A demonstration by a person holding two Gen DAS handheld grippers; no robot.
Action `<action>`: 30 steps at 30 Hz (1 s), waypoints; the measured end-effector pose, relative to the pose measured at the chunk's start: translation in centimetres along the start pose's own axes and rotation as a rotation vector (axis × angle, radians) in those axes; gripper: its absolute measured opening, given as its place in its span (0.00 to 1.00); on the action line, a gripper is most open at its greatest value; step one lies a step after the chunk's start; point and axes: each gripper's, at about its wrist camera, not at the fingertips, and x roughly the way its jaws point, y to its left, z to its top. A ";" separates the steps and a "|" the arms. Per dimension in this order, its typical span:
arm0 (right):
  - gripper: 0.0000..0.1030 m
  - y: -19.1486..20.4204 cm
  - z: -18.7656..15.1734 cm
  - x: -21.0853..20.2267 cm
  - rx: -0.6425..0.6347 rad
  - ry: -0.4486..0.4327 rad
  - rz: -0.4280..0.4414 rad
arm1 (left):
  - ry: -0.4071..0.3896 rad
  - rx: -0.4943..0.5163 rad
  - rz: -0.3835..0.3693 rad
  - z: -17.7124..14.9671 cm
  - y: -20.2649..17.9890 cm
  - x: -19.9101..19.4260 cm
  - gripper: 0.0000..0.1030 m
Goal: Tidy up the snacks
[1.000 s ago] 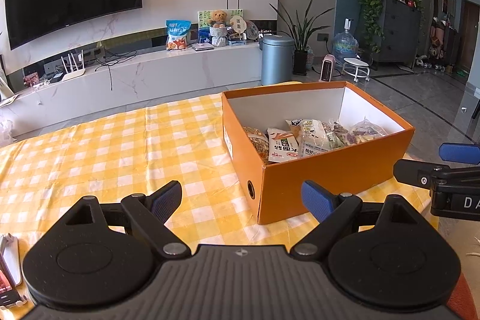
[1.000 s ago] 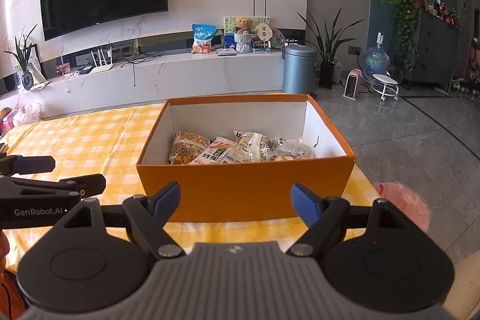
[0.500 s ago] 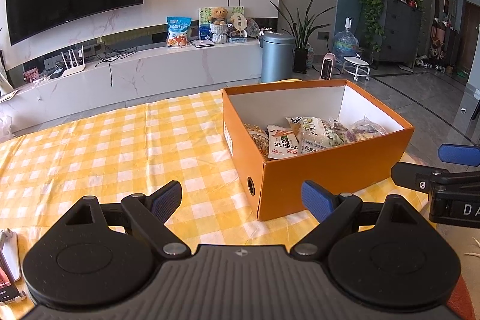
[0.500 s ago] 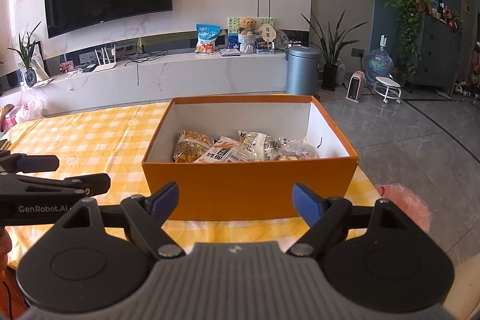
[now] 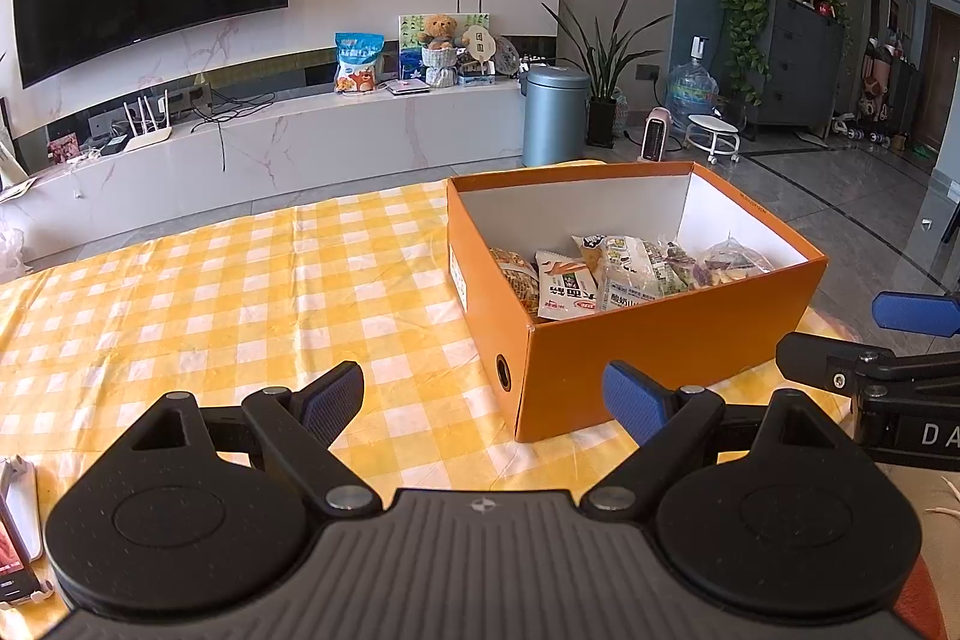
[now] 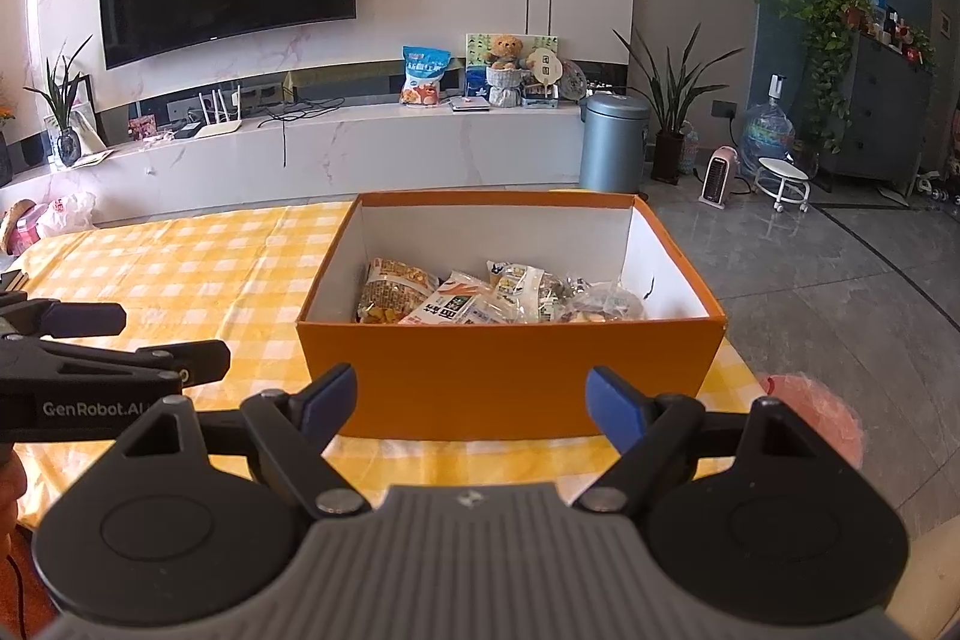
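1. With both grippers held back from the box (image 6: pixel 510 382), I see my left gripper (image 5: pixel 483 397) spread wide, its blue pads (image 5: pixel 333 400) well apart and nothing between them.
2. My right gripper (image 6: pixel 468 400) is released the same way, fingers apart and gripping nothing, aimed at the box's near long wall.
3. Seen from the left wrist, the right gripper (image 5: pixel 870 370) juts in from the right edge, just beside the box's near right corner; I cannot tell whether it touches the cardboard.
4. Seen from the right wrist, the left gripper (image 6: pixel 90 358) comes in from the left edge, over the cloth and apart from the box.
5. The orange box has no lid and sits on the yellow checked cloth (image 5: pixel 240 292) by the table's right edge, with its right end close to that edge.
6. The snacks (image 6: pixel 480 295) all lie inside the box, spread along its floor against the near wall: an orange-printed packet (image 6: pixel 393 292) at the left, white packets (image 5: pixel 567 286) in the middle, clear bags (image 6: pixel 606 301) at the right.
7. The far half of the box shows bare white walls.
8. On the cloth itself I see no packets in either view.
9. At the near left corner of the table, a phone (image 5: pixel 15 550) shows partly at the picture edge.
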 end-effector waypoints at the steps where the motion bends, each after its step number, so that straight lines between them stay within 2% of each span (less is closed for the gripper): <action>1: 0.80 0.0 0.0 0.0 0.000 0.001 0.002 | 0.001 0.001 0.001 0.0 0.0 0.0 1.00; 30: 0.80 0.0 -0.1 0.0 0.006 0.005 0.009 | 0.016 -0.010 0.006 0.2 0.1 -0.4 1.00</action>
